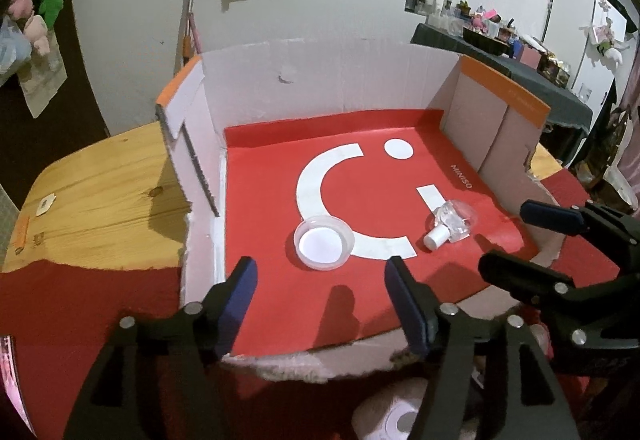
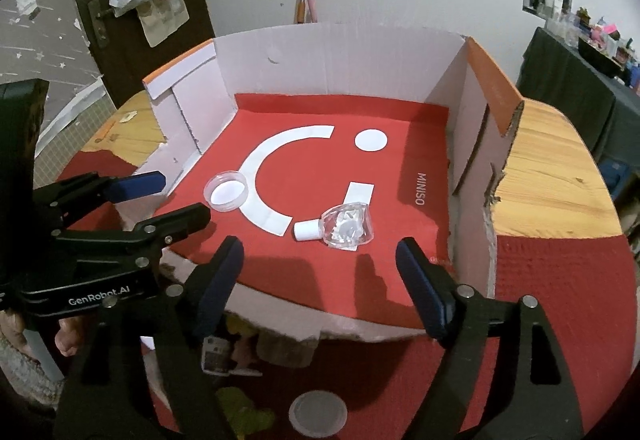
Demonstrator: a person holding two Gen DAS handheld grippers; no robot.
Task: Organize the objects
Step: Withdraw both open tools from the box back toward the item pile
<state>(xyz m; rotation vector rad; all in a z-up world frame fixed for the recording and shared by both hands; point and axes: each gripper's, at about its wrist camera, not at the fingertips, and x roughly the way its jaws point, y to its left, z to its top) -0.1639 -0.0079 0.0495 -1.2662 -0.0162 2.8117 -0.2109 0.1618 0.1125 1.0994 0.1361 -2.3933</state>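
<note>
A cut-down cardboard box with a red MINISO sheet as its floor sits on a wooden table. On the sheet, a clear round dish rests at the lower end of the white arc, touching it. Well to its right, beside the short white bar, a small clear bottle with a white cap lies on its side. The left tool hangs released and empty over the box's near edge; the right tool is likewise released, empty, just short of the bottle.
</note>
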